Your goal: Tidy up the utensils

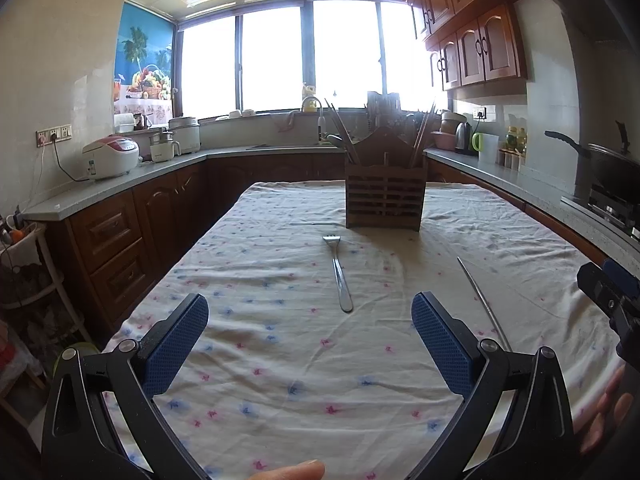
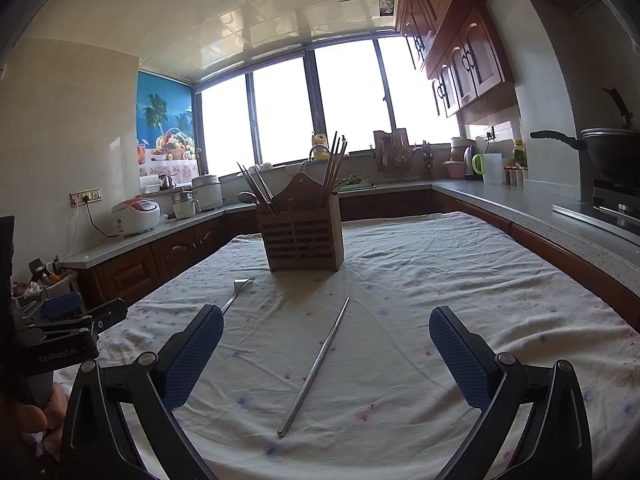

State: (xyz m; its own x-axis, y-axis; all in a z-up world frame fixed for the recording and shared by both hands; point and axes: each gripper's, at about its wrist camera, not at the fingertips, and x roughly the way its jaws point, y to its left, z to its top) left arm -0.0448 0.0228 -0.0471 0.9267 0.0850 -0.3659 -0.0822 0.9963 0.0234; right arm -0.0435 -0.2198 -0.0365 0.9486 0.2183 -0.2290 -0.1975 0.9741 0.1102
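The slatted brown wooden utensil holder (image 2: pixel 301 236) at 12 o'clock already holds chopsticks; 1 steel fork (image 1: pixel 338 276) and 1 thin steel chopstick (image 2: pixel 316 364) remain on the cloth. The left gripper (image 1: pixel 310 340) and right gripper (image 2: pixel 326 356) both gape wide, empty.

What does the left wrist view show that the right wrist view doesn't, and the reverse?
Left wrist only: the whole fork, handle included, between the open left gripper fingers. Right wrist only: the full metal chopstick, lying between the open right gripper fingers. Both: the wooden utensil holder on the floral tablecloth.
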